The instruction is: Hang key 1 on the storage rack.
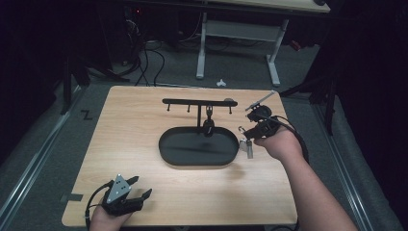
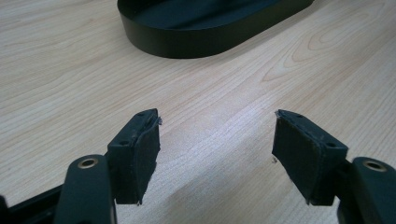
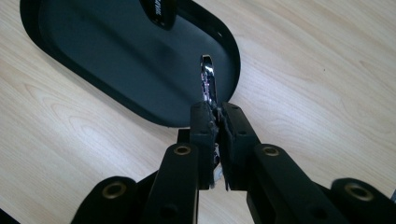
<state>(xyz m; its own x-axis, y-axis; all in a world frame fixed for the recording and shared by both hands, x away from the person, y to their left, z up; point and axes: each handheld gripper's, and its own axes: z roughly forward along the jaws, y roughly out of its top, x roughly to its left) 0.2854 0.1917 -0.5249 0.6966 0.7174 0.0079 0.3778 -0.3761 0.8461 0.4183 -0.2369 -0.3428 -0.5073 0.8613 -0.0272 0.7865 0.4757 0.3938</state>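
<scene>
A black oval tray (image 1: 171, 150) sits mid-table with a T-shaped stand (image 1: 197, 101) rising from its back; small hooks line the crossbar. A black tag (image 1: 209, 126) hangs from one hook. My right gripper (image 1: 244, 130) hovers at the tray's right end, shut on a shiny metal piece (image 3: 207, 78) that sticks out past the jaws over the tray rim (image 3: 232, 56). A silvery bit (image 1: 247, 147) dangles under that gripper. My left gripper (image 1: 140, 186) rests near the table's front left, open and empty (image 2: 217, 140), with the tray wall (image 2: 187, 44) well ahead of it.
The wooden table (image 1: 130, 130) ends just behind my left hand and just right of my right forearm. On the grey floor beyond it stand a white desk frame (image 1: 202, 43) and loose cables (image 1: 144, 62).
</scene>
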